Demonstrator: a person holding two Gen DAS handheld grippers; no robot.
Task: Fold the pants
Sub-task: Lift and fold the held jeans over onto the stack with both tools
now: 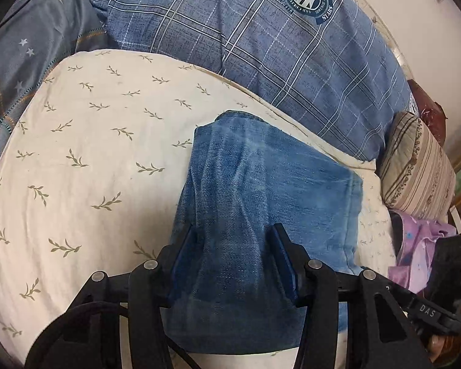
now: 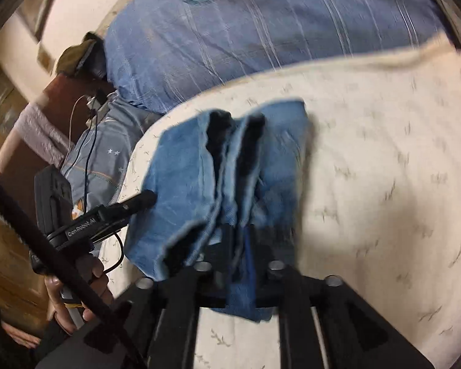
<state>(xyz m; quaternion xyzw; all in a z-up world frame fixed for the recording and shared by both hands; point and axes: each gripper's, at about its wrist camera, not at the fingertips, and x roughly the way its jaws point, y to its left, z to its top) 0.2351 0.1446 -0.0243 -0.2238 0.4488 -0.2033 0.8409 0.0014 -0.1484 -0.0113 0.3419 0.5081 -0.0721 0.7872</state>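
Left gripper (image 1: 235,240): jaws apart, a hump of denim between them, pads not visibly pressing it.
Right gripper (image 2: 239,240): jaws nearly together, clamped on the bunched hem ends of the jeans.
Bed sheet (image 1: 86,160): cream with leaf sprigs, carrying the jeans.
Blue plaid quilt (image 1: 261,46): beyond the sheet, against the wall.
Jeans (image 1: 261,184): folded blue denim lying on the sheet.
Striped pillow (image 1: 421,166): near the jeans, beside the quilt.

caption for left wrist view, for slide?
Left gripper jaws straddle folded blue jeans on leaf-print sheet.
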